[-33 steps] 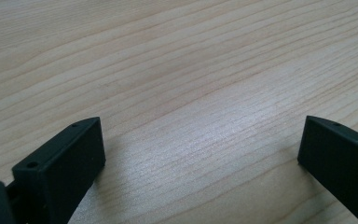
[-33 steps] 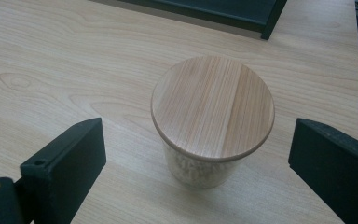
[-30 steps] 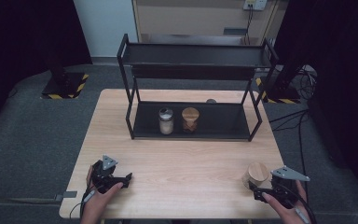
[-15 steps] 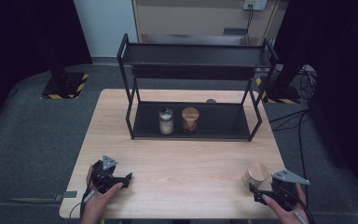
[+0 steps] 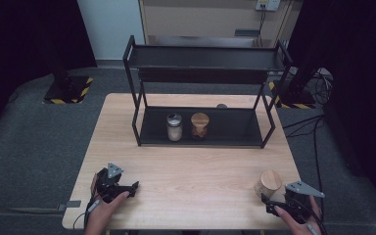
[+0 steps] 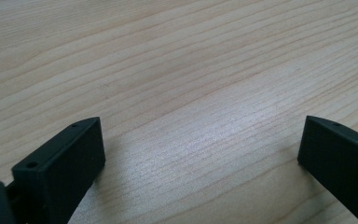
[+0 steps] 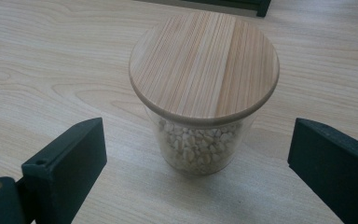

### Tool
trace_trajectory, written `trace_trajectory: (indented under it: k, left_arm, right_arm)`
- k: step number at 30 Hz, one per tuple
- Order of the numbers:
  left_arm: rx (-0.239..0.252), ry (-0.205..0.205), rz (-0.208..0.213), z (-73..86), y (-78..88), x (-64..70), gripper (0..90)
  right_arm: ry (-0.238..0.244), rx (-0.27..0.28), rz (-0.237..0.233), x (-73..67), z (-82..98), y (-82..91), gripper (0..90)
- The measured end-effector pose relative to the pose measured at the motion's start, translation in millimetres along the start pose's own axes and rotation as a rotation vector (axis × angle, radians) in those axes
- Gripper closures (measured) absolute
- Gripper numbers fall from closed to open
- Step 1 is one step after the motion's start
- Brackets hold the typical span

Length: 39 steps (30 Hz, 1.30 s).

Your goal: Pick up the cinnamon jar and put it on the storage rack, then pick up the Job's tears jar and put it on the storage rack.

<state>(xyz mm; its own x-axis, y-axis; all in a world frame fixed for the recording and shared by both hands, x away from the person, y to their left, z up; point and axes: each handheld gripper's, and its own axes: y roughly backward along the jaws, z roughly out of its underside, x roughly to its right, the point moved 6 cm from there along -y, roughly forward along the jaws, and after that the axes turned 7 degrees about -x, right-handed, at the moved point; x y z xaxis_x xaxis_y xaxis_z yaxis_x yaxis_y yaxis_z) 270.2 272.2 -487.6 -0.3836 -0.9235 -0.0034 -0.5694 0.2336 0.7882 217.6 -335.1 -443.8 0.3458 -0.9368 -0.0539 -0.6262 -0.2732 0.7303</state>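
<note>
Standing spread, the right hand-held gripper [image 7: 196, 163] is facing the wooden-lidded glass jar [image 7: 204, 88] just ahead of its jaws, likely lining up a grasp. The left hand-held gripper [image 6: 200, 154] is resting spread over bare tabletop [image 6: 168, 60], probably idling.

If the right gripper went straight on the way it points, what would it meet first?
Most likely the glass jar with the wooden lid: it stands just ahead of the right gripper, centred between its open jaws, not yet touched.
</note>
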Motion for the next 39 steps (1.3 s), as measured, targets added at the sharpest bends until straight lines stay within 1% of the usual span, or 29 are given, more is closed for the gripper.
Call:
trace_trajectory:
  k: [12, 15, 23, 30, 35, 39]
  left_arm:
    - [0.000, 0.000, 0.000, 0.0, 0.0, 0.1, 0.0]
    - [0.000, 0.000, -0.001, 0.1, 0.0, 0.1, 0.0]
    - [0.000, 0.001, -0.001, 0.0, 0.1, 0.2, 0.0]
    - [0.000, 0.001, -0.001, 0.0, 0.1, 0.2, 0.0]
    - [0.000, 0.000, -0.001, 0.1, 0.1, 0.2, 0.0]
    - [0.000, 0.001, -0.001, 0.0, 0.1, 0.2, 0.0]
  right_arm:
    - [-0.011, 0.005, 0.006, -2.9, 6.8, -11.2, 5.4]
    - [-0.006, 0.004, 0.006, -2.0, 7.5, -13.9, 5.7]
    - [-0.005, 0.010, 0.010, -2.1, 5.8, -19.6, 6.7]
    - [-0.003, 0.016, 0.015, -2.9, 3.8, -23.6, 9.3]
    - [0.006, 0.025, 0.014, -3.9, 2.9, -25.0, 11.9]
    - [0.004, 0.036, 0.018, -4.1, 2.3, -25.4, 13.8]
